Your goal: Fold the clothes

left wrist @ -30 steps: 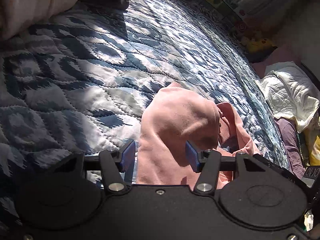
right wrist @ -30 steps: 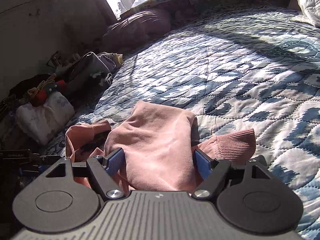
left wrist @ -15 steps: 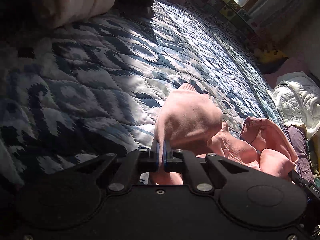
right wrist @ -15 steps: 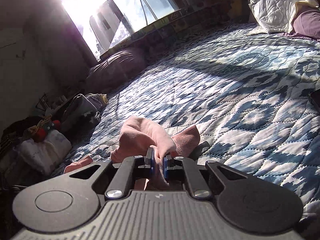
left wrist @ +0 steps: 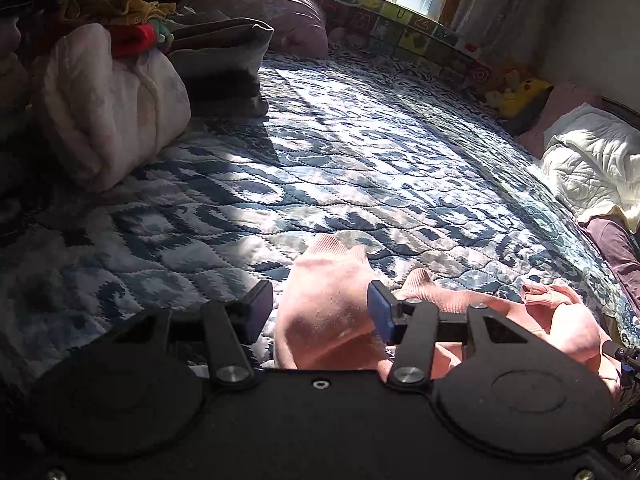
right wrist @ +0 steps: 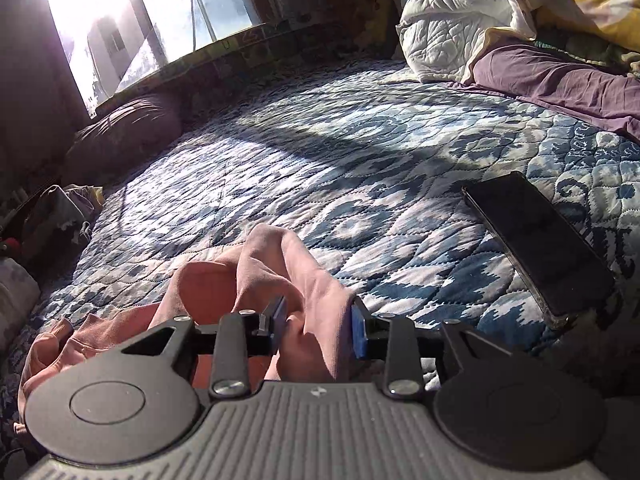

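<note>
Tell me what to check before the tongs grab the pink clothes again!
1. Left tongs open around the pink garment: ok.
2. Right tongs open with pink cloth between them: ok.
3. Garment lying flat: not ok, it is bunched and crumpled.
4. Bare quilt ahead for spreading it out: ok.
5. Phone lying near the right tongs, could get in the way: not ok.
6. Which part of the garment each tong has: cannot tell.
</note>
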{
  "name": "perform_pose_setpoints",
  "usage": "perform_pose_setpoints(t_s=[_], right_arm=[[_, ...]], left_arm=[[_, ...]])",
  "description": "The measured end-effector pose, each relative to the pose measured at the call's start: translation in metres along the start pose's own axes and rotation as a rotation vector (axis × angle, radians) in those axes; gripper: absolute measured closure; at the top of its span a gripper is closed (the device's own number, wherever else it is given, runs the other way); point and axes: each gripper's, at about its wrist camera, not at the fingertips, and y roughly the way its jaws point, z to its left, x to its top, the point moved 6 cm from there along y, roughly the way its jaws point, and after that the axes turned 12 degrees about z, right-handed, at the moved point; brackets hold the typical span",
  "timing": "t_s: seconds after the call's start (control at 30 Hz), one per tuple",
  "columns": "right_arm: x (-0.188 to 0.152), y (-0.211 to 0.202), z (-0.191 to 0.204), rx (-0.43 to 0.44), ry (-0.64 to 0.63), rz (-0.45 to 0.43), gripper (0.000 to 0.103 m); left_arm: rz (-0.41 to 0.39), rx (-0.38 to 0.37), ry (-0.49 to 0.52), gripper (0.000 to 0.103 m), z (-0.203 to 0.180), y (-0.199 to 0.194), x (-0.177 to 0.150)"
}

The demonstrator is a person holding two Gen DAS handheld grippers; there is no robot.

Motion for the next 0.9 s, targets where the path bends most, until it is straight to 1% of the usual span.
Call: perform_pose_setpoints(t_s=[0.07, 0.1, 0.17, 0.23, 0.27, 0.3, 0.37, 0.43, 0.47, 0.5, 0.53, 0.57, 0.6, 0.63, 0.67, 0.7, 0.73, 0.77, 0.8, 0.87, 0.9], right_arm=[[0.012, -0.009, 0.020, 0.004, -0.091, -0.062, 0.055], [0.018, -0.013, 0.029, 0.007, -0.131, -0.086, 0.053], [0.027, -0.015, 0.049, -0.013, -0.215, -0.109, 0.049], [0.033, -0.018, 0.064, -0.024, -0.269, -0.131, 0.048], [0.035, -0.019, 0.070, -0.011, -0.282, -0.135, 0.048], [0.035, -0.018, 0.077, 0.024, -0.293, -0.124, 0.048], [0.034, -0.007, 0.090, 0.114, -0.323, -0.055, 0.048], [0.030, 0.009, 0.103, 0.163, -0.380, 0.018, 0.048], [0.026, 0.022, 0.110, 0.181, -0.417, 0.071, 0.048], [0.023, 0.034, 0.113, 0.188, -0.437, 0.119, 0.048], [0.019, 0.045, 0.112, 0.175, -0.427, 0.159, 0.048], [0.015, 0.056, 0.110, 0.162, -0.416, 0.198, 0.048], [0.010, 0.066, 0.106, 0.140, -0.400, 0.228, 0.048], [0.006, 0.070, 0.097, 0.109, -0.371, 0.235, 0.048], [0.005, 0.072, 0.087, 0.085, -0.340, 0.233, 0.048], [0.004, 0.073, 0.077, 0.064, -0.309, 0.232, 0.048], [0.001, 0.074, 0.065, 0.049, -0.272, 0.237, 0.048], [-0.001, 0.076, 0.054, 0.046, -0.233, 0.245, 0.050], [-0.002, 0.077, 0.045, 0.042, -0.200, 0.249, 0.055], [0.001, 0.077, 0.037, 0.021, -0.174, 0.244, 0.061], [0.004, 0.075, 0.037, 0.028, -0.163, 0.236, 0.060]], left_arm=[[0.017, -0.048, 0.054, 0.051, -0.017, 0.011, 0.007], [0.038, -0.057, 0.070, 0.051, -0.024, 0.019, 0.008], [0.092, -0.076, 0.085, 0.051, -0.033, 0.042, 0.010], [0.146, -0.094, 0.100, 0.050, -0.041, 0.064, 0.011], [0.171, -0.101, 0.104, 0.050, -0.045, 0.074, 0.012], [0.191, -0.101, 0.097, 0.049, -0.047, 0.085, 0.012], [0.220, -0.094, 0.107, 0.049, -0.052, 0.101, 0.012], [0.235, -0.085, 0.102, 0.046, -0.055, 0.113, 0.015], [0.245, -0.085, 0.098, 0.044, -0.056, 0.119, 0.016], [0.254, -0.086, 0.093, 0.040, -0.057, 0.125, 0.016], [0.260, -0.083, 0.097, 0.038, -0.058, 0.128, 0.016], [0.257, -0.078, 0.116, 0.037, -0.058, 0.129, 0.015], [0.254, -0.073, 0.136, 0.038, -0.058, 0.129, 0.013], [0.251, -0.067, 0.155, 0.043, -0.058, 0.130, 0.012], [0.248, -0.062, 0.175, 0.070, -0.058, 0.131, 0.011], [0.246, -0.056, 0.194, 0.082, -0.059, 0.131, 0.009], [0.241, -0.059, 0.205, 0.086, -0.058, 0.131, 0.008], [0.233, -0.077, 0.191, 0.088, -0.054, 0.128, 0.009], [0.221, -0.085, 0.179, 0.089, -0.050, 0.123, 0.014], [0.162, -0.109, 0.129, 0.090, -0.043, 0.110, 0.017], [0.134, -0.117, 0.096, 0.090, -0.037, 0.102, 0.017]])
